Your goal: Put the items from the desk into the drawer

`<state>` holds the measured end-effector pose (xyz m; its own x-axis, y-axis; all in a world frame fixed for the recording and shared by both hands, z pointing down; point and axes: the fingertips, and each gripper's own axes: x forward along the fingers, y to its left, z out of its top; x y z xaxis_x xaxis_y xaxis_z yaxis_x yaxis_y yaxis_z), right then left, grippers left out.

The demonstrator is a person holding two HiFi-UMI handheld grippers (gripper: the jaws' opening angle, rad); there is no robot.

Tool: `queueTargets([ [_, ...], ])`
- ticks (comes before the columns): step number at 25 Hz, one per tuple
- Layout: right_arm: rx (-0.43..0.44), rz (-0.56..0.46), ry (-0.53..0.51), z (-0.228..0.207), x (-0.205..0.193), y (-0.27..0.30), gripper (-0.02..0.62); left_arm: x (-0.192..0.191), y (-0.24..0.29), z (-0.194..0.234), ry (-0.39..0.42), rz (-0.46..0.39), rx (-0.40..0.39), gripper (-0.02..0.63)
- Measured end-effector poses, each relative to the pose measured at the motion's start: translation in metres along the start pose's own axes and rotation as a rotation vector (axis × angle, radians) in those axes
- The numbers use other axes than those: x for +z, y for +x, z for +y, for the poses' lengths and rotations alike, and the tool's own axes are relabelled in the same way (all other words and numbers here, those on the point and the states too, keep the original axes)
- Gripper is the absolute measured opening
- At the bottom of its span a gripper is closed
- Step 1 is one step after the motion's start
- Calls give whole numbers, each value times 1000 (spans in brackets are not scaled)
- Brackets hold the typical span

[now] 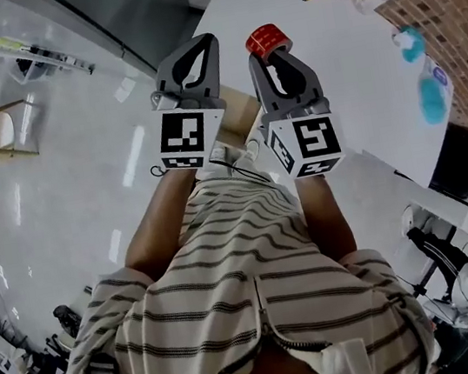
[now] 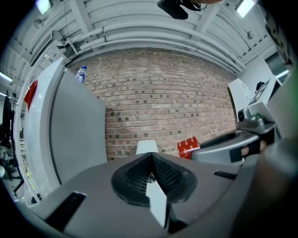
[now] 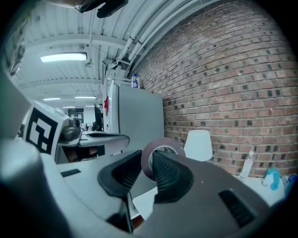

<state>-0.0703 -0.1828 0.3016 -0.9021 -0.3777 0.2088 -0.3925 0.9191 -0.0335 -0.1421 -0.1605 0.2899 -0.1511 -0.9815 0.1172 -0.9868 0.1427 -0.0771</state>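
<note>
One red tape roll point(image 1: 267, 39) clamped between right gripper point(image 3: 148, 156) jaws. Left gripper point(image 2: 150, 157) jaws closed, empty. Desk point(image 1: 348, 75), far right: two blue items point(image 1: 431, 98), one clear bottle point(image 1: 372, 0).

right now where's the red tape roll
In the head view, the red tape roll is pinched in the right claw, just right of the shut left claw, seen against the white desk.

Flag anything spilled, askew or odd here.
Nothing stands out. The red tape roll sits pinched in the right tongs, the left tongs are shut and empty, and the white desk shows no spill.
</note>
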Motion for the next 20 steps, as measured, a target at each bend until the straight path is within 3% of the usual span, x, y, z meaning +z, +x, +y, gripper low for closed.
queueTargets([
  [5, 47, 42, -14, 6, -13, 20, 80, -10, 3, 24, 23, 16, 49, 8],
  [20, 197, 251, -66, 43, -78, 42, 80, -56, -7, 66, -31, 83, 144, 8],
])
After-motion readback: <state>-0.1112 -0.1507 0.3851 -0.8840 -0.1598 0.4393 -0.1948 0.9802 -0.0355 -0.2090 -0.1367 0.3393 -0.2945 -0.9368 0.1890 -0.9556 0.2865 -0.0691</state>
